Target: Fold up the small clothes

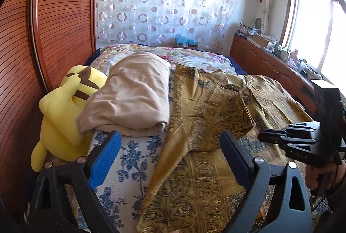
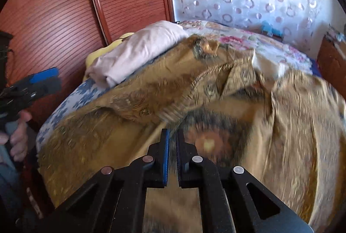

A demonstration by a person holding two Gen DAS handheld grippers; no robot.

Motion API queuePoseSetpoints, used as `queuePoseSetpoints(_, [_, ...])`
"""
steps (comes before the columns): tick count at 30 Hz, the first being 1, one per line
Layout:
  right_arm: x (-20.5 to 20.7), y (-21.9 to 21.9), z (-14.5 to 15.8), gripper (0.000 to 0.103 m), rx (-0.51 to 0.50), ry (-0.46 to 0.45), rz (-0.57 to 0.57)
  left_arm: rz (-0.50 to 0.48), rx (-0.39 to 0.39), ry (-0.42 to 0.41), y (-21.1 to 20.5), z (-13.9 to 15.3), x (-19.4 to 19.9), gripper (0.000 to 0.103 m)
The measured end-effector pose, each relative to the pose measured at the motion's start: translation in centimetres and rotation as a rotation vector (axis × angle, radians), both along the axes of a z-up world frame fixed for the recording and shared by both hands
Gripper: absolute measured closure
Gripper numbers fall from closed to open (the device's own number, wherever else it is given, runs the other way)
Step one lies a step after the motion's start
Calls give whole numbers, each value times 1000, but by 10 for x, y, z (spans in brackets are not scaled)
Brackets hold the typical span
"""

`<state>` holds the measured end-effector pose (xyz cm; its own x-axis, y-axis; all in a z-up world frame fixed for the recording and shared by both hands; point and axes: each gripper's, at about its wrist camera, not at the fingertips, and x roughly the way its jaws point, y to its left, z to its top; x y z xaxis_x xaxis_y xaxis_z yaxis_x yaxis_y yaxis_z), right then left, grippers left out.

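Gold patterned garment on floral bed; left hand-held gripper spread, right hand-held gripper nearly pressed together.

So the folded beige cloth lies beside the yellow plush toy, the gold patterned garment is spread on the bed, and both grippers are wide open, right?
Not quite: only the left gripper is wide open, as the left wrist view shows. The right gripper is nearly shut, empty, seen in the right wrist view. The folded beige cloth, yellow plush toy and gold patterned garment are as stated.

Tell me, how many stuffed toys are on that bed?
1: a yellow plush toy at the bed's left edge by the wooden wardrobe, partly under the folded beige cloth. Others may be hidden.
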<state>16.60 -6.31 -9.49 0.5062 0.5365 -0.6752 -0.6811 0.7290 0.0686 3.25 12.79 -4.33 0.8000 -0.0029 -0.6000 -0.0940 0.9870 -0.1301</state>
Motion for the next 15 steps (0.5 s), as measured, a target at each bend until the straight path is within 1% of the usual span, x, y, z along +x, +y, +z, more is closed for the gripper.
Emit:
queuePoseSetpoints(6, [-8,-38,8,94,22,-47,-49,-34,4,10,-15,-3,8,10])
queuePoseSetpoints(8, [-10,-48,12,85,25,-67,-69,-43,0,13,-20,-5,11,10])
queuePoseSetpoints(9, [-11,-53,14,77,27,-84,-82,-54,-3,17,-23,-7,13,10])
queuePoseSetpoints(11, [-13,-69,18,67,30,-110,-112,-67,4,24,-29,-9,18,10])
queuePoseSetpoints(13, [-18,-85,21,61,29,-121,-146,-84,13,30,-37,-10,23,10])
queuePoseSetpoints(15, [-23,-94,23,59,23,-130,-180,-102,12,35,-44,-12,29,10])
